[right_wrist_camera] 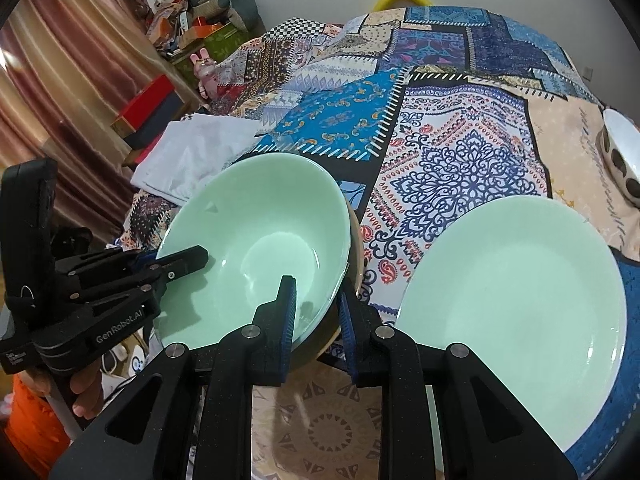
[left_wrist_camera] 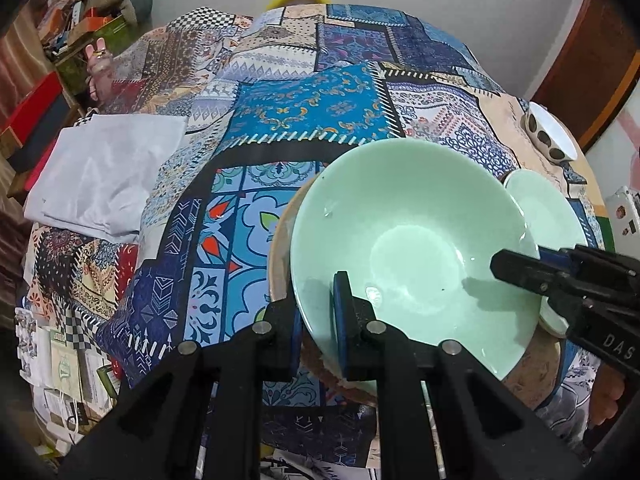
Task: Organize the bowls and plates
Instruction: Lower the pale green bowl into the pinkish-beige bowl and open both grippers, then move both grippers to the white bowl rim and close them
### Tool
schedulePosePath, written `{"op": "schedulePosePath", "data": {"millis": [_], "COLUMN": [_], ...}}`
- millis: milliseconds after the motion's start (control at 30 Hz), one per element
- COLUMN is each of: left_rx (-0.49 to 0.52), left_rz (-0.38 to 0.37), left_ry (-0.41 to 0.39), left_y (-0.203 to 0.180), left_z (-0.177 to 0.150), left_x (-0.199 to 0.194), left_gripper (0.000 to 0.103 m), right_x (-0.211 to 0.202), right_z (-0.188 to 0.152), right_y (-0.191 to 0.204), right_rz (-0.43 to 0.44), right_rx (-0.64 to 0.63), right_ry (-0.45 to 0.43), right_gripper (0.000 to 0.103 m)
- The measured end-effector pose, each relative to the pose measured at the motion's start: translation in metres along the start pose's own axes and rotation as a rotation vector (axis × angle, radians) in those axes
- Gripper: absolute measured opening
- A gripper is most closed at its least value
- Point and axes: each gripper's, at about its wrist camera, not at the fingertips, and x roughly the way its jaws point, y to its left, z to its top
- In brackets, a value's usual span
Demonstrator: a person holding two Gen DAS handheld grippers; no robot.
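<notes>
Left claw (left_wrist_camera: 318, 312) nipping green bowl (left_wrist_camera: 408, 240) rim, right claw (right_wrist_camera: 316, 312) clamping opposite rim, plate (right_wrist_camera: 516, 312) beside

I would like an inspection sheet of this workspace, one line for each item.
Surface: table under a patchwork cloth.
Job's things: green bowl sitting in a brownish bowl; green plate flat beside them; spotted bowl apart, near the far right edge.
Clutter: folded white cloth on the table; papers at the left edge.
Grippers: left gripper straddles the green bowl's rim, right gripper the opposite rim; one finger inside, one outside each; contact cannot be told.
Cables: white cable and charger, below the table edge.
Surroundings: curtain, boxes, pink rabbit toy.
</notes>
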Motion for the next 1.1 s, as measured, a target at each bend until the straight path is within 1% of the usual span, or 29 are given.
{"op": "schedulePosePath", "data": {"millis": [100,267,400,467,600,700,767,833,867,933,1033,1100], "left_rx": [0.018,0.040,0.071,0.078,0.077,0.071,0.076,0.097,0.116,0.136,0.154,0.149], "left_rz": [0.015,0.047,0.079,0.087,0.094,0.109,0.108,0.110,0.112,0.116,0.101,0.081], "left_ry": [0.006,-0.007,-0.011,-0.021,-0.017,-0.023,-0.046,-0.078,-0.095,-0.119,-0.146,-0.160], "left_y": [-0.004,-0.009,-0.015,-0.018,-0.019,-0.020,-0.022,-0.027,-0.033,-0.042,-0.059,-0.070], "left_z": [-0.002,-0.001,-0.001,0.001,0.007,0.010,0.011,0.013,0.014,0.017,0.024,0.030], "left_x": [0.004,0.005,0.002,-0.002,-0.008,-0.011,-0.019,-0.028,-0.035,-0.043,-0.055,-0.061], "left_gripper": [0.015,0.015,0.016,0.016,0.021,0.030,0.040,0.047,0.051,0.055,0.065,0.068], "right_x": [-0.003,-0.003,-0.003,-0.009,-0.020,-0.031,-0.038,-0.045,-0.048,-0.055,-0.068,-0.079], "right_z": [-0.001,-0.003,-0.005,-0.005,-0.002,-0.002,-0.002,-0.002,-0.002,-0.001,-0.001,-0.002], "right_y": [0.001,-0.002,-0.006,-0.007,-0.005,-0.008,-0.012,-0.019,-0.023,-0.030,-0.046,-0.059], "right_rz": [-0.034,-0.042,-0.027,-0.007,-0.006,-0.016,-0.028,-0.027,-0.029,-0.043,-0.065,-0.081], "right_rx": [-0.030,-0.048,-0.027,-0.021,-0.033,-0.042,-0.044,-0.033,-0.026,-0.015,0.015,0.035], "right_ry": [-0.004,0.002,0.003,-0.018,-0.046,-0.074,-0.092,-0.107,-0.116,-0.131,-0.157,-0.172], "right_gripper": [0.021,0.022,0.022,0.022,0.023,0.027,0.032,0.038,0.040,0.049,0.053,0.055]}}
